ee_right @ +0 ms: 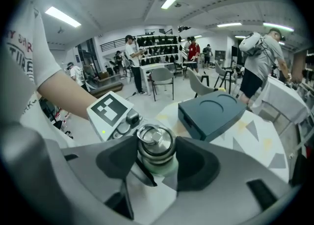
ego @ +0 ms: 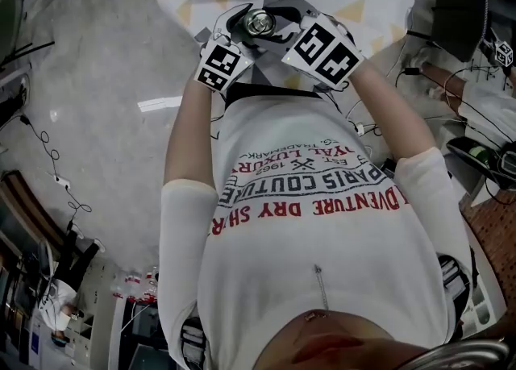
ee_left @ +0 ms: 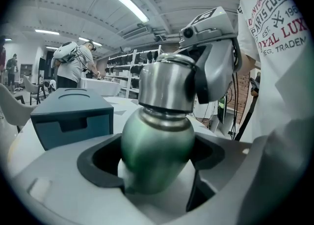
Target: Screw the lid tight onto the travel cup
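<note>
While travel cup and lid are gripped, a teal box stands behind.

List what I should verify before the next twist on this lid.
1. Body grip: left gripper shut on the travel cup, round its green body: ok.
2. Lid grip: right gripper has its fingers on both sides of the steel lid: ok.
3. Lid square on the neck, not cocked, in the left gripper view: ok.
4. Lid fully tight: cannot tell.
5. Blue-grey box apart from cup and grippers: ok.
</note>
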{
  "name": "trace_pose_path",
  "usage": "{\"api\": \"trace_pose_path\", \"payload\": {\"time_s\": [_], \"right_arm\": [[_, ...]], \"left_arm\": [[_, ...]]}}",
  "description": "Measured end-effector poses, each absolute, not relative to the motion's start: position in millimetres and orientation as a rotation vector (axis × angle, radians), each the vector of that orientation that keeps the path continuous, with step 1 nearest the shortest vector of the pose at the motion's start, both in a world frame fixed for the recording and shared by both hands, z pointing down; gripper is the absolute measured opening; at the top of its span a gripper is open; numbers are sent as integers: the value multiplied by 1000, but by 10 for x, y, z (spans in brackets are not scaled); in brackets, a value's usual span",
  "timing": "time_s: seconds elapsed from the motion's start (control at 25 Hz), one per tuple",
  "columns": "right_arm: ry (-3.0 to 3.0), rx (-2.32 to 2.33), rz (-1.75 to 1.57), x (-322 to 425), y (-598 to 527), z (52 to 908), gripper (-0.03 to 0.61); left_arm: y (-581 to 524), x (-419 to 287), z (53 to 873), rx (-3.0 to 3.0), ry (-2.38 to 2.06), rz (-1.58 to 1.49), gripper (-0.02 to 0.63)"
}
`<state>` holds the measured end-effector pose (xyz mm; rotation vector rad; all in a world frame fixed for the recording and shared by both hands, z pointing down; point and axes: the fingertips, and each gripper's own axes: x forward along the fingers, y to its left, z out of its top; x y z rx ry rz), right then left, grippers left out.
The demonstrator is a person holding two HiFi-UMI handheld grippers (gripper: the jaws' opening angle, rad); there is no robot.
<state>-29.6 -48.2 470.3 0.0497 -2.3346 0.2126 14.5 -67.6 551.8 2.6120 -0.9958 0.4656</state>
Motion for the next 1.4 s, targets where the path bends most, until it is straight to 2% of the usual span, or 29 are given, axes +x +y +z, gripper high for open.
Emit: {"api": "trace_pose_path", "payload": {"time_s": [0.28, 0.4, 0.48, 0.84, 1.04, 1.16, 1.4], "right_arm": [[-2322, 204, 246, -318, -552, 4764, 249], [-2384, 97, 217, -296, -461, 4684, 253], [-2402, 9, 200, -255, -443, 4631, 281], [-2379, -390, 40, -139, -423, 4676, 281], [-2366, -469, 54, -199, -413, 4696, 272], [-2366, -481, 59, -219, -371, 4720, 237], [-2368, -389, 34, -217, -388, 4702, 233]], "left_arm": [[-734, 117, 5581, 2603, -999, 456, 411], [-690, 137, 5558, 2604, -997, 453, 411], [-679, 141, 5538, 2602, -994, 452, 413], [-645, 136, 5574, 2594, -982, 459, 414], [-638, 115, 5562, 2594, -982, 458, 414], [-616, 112, 5586, 2594, -981, 461, 414], [-651, 124, 5566, 2595, -982, 480, 414]]}}
